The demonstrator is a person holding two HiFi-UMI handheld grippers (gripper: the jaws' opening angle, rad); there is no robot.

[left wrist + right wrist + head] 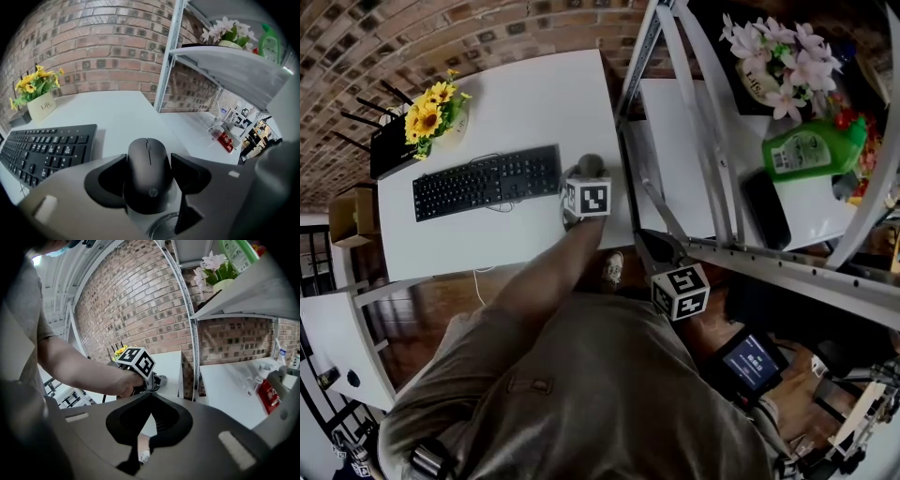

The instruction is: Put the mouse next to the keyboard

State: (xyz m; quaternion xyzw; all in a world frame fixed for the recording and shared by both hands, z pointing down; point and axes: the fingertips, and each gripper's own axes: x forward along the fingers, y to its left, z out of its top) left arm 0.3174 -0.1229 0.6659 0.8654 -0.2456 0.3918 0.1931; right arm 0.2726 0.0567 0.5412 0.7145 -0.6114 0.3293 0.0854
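A black mouse (149, 180) sits between the jaws of my left gripper (149, 159), whose pads press on both its sides, low over the white table (122, 112). In the head view the mouse (592, 165) pokes out past the left gripper (586, 176), just right of the black keyboard (486, 181). The left gripper view shows the keyboard (44, 150) to the left of the mouse. My right gripper (652, 248) hangs off the table's front edge with its jaws together and nothing in them. In the right gripper view its tips (151, 397) meet, and the left gripper (157, 380) shows beyond them.
A sunflower pot (436, 108) and a black router (389, 145) stand behind the keyboard. A metal rack upright (642, 66) borders the table on the right. Its shelf holds pink flowers (783, 56), a green bottle (814, 150) and a flat black device (766, 208).
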